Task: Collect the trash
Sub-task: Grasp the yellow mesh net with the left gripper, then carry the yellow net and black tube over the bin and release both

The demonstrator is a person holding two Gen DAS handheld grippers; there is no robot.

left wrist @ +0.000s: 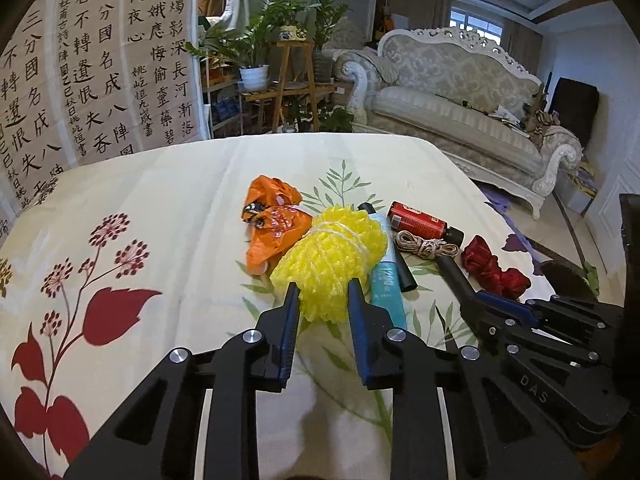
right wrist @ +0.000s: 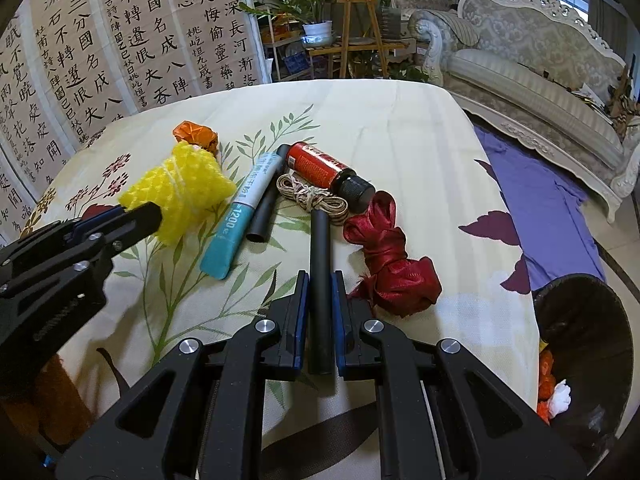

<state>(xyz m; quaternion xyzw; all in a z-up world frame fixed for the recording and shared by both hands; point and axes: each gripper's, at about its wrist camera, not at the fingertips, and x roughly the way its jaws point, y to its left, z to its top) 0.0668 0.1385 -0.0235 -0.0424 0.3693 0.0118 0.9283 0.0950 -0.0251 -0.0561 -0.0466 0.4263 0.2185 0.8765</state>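
Trash lies on a floral tablecloth point(left wrist: 160, 184). My left gripper point(left wrist: 323, 293) is shut on a yellow foam net bundle point(left wrist: 332, 252), its fingers pressing both sides; it also shows in the right wrist view point(right wrist: 180, 188). My right gripper point(right wrist: 320, 280) is shut on a black tube point(right wrist: 320, 264), also seen in the left wrist view point(left wrist: 452, 268). Nearby lie an orange plastic bag point(left wrist: 276, 224), a teal tube point(right wrist: 240, 216), a second black tube point(right wrist: 266, 208), a red bottle point(right wrist: 324, 168), a twine bundle point(right wrist: 312, 198) and a red ribbon point(right wrist: 392, 260).
A dark trash bin point(right wrist: 588, 344) with orange and white scraps stands on the floor at the table's right edge. A purple cloth point(right wrist: 544, 200) lies beyond it. A sofa point(left wrist: 460, 96), plant stand point(left wrist: 296, 76) and calligraphy screen point(left wrist: 80, 80) stand behind the table.
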